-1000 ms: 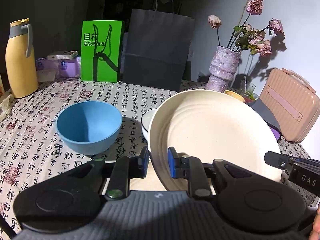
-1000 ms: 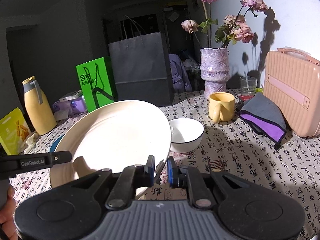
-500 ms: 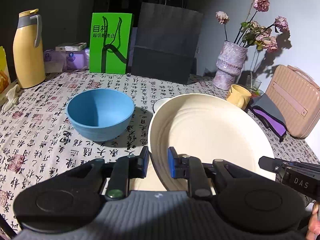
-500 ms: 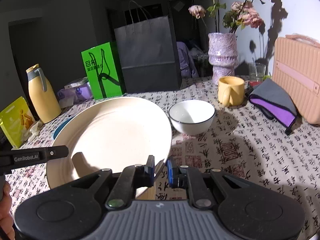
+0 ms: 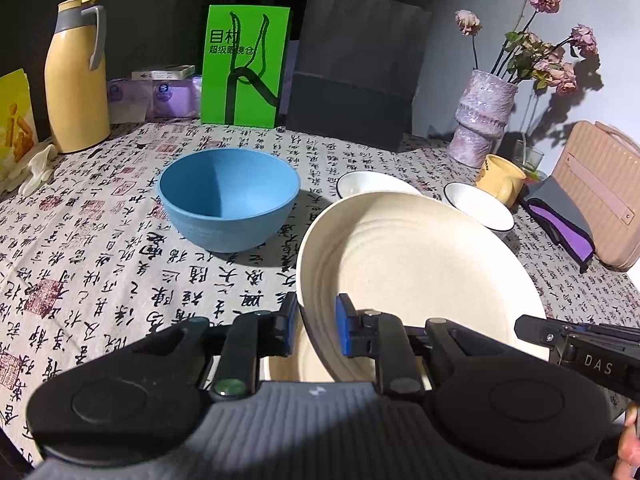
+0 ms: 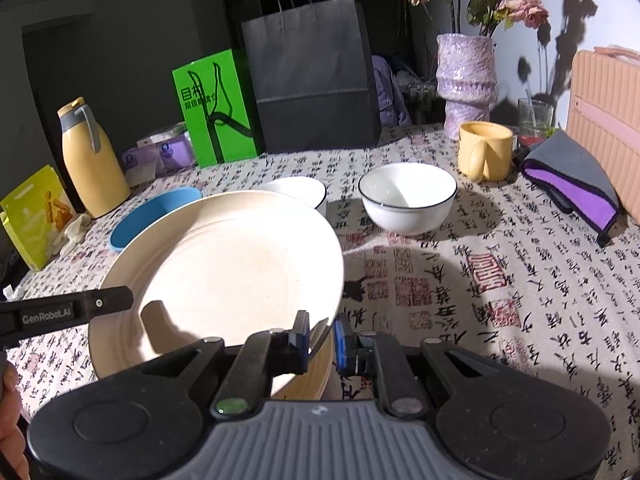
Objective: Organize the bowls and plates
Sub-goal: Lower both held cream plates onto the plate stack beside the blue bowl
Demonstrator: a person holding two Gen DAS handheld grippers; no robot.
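From the left wrist, the left tongs (image 5: 316, 330) are clamped on the near-left rim of the cream plate (image 5: 416, 268), which is tilted just right of the blue bowl (image 5: 229, 199). From the right wrist, the right tongs (image 6: 322, 338) pinch the plate's (image 6: 224, 276) right rim, with a white bowl (image 6: 407, 197) beyond it on the surface (image 6: 500, 280).

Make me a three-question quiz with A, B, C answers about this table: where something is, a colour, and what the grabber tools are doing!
1. Where does the green bag stand?
A. beside the dark paper bag
B. inside the blue bowl
C. on the pink case

2. What colour is the mug?
A. red
B. yellow
C. black

3. What do both tools hold?
A. nothing
B. the vase
C. the cream plate

Answers: 1 A, the bags stand side by side at the back. 2 B, it looks yellow. 3 C, the left tool and right tool each pinch its rim.
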